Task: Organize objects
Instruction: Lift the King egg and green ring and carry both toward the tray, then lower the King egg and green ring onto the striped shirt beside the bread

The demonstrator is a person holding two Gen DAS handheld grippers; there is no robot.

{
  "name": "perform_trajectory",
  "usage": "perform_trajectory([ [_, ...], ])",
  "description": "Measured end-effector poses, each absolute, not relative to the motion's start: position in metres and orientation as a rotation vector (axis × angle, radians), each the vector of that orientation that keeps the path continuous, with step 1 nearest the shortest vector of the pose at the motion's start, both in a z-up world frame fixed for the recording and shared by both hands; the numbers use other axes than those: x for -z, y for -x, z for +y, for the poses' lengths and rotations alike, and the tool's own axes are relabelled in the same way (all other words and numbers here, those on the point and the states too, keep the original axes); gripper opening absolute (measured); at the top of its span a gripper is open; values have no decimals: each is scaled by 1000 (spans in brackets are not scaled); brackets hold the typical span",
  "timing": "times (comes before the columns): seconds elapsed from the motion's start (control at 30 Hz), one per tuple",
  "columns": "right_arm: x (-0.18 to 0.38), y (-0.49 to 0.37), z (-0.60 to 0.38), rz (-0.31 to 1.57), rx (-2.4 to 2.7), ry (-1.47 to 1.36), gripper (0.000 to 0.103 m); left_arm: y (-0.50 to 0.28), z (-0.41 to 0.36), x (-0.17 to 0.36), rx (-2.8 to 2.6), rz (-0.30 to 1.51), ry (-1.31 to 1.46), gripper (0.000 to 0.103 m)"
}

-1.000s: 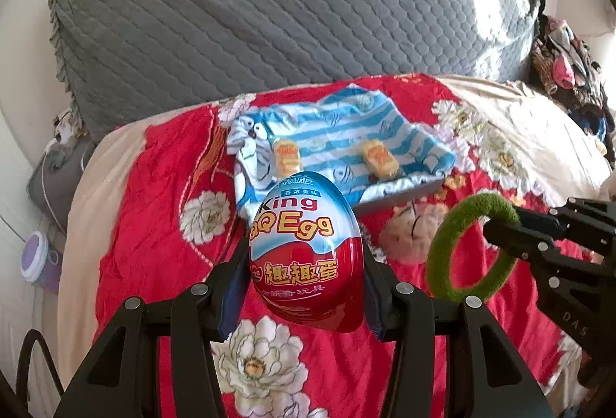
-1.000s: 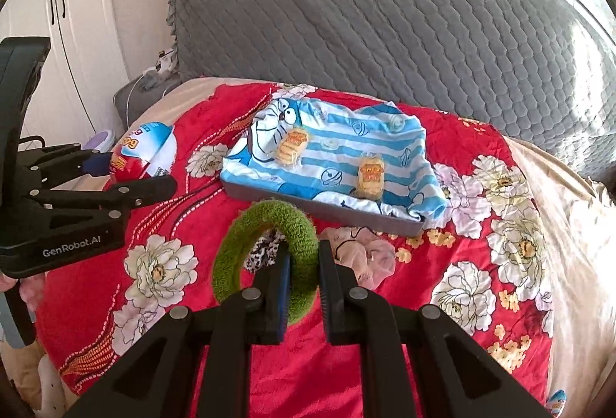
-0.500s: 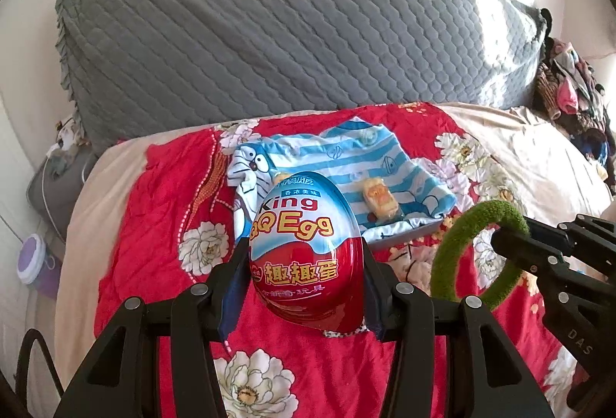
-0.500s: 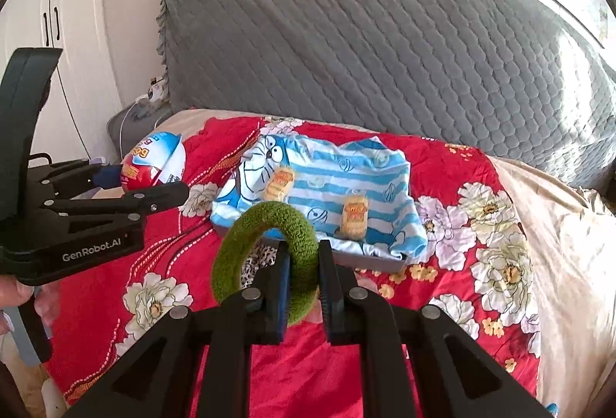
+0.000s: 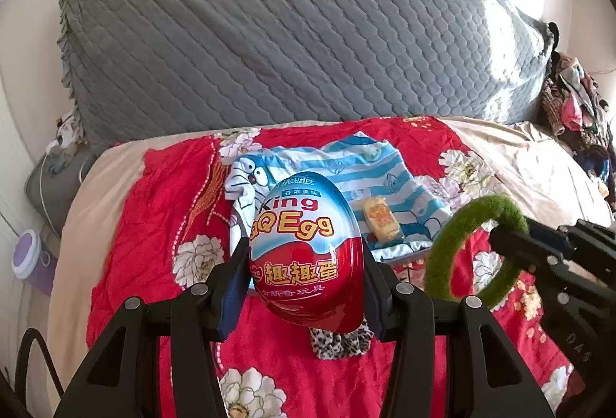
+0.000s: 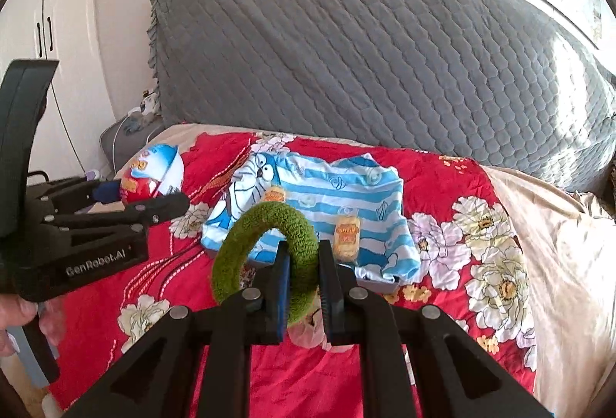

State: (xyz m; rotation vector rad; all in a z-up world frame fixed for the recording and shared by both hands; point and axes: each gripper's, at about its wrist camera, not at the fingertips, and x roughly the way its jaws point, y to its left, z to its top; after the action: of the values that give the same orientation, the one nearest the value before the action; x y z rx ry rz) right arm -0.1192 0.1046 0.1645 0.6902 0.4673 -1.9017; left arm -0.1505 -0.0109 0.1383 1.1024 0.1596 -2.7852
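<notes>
My left gripper [image 5: 304, 260] is shut on a big red, white and blue toy egg [image 5: 304, 248], held upright above the bed; the same egg [image 6: 156, 173] shows at the left of the right wrist view. My right gripper [image 6: 304, 275] is shut on a fuzzy green ring [image 6: 265, 256], which stands on edge between its pads. That green ring [image 5: 473, 248] also appears at the right of the left wrist view. Ahead lies a tray covered by a blue-striped cartoon cloth [image 6: 327, 202] with two small yellow wrapped snacks [image 6: 348, 233] on it.
A red floral bedspread [image 6: 442, 179] covers the bed, with a large grey quilted pillow [image 6: 365, 52] behind. A leopard-print scrunchie [image 5: 338, 341] and a pinkish one [image 6: 308, 329] lie near me. White wardrobe doors [image 6: 38, 13] stand left; a clothes pile [image 5: 577, 117] sits right.
Both grippers have risen and drawn back from the tray, each keeping its object. The tray now looks smaller and farther, and more of the pillow and wall shows.
</notes>
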Motion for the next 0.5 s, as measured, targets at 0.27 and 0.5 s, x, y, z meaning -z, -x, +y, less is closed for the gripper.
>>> perform_trajectory([
  [0.27, -168, 129, 94, 457, 1915, -680, 13, 168, -19, -142, 2779, 176, -1052, 52],
  [0.5, -166, 140, 83, 460, 1928, -673, 13, 190, -23, -140, 2783, 167, -1019, 52],
])
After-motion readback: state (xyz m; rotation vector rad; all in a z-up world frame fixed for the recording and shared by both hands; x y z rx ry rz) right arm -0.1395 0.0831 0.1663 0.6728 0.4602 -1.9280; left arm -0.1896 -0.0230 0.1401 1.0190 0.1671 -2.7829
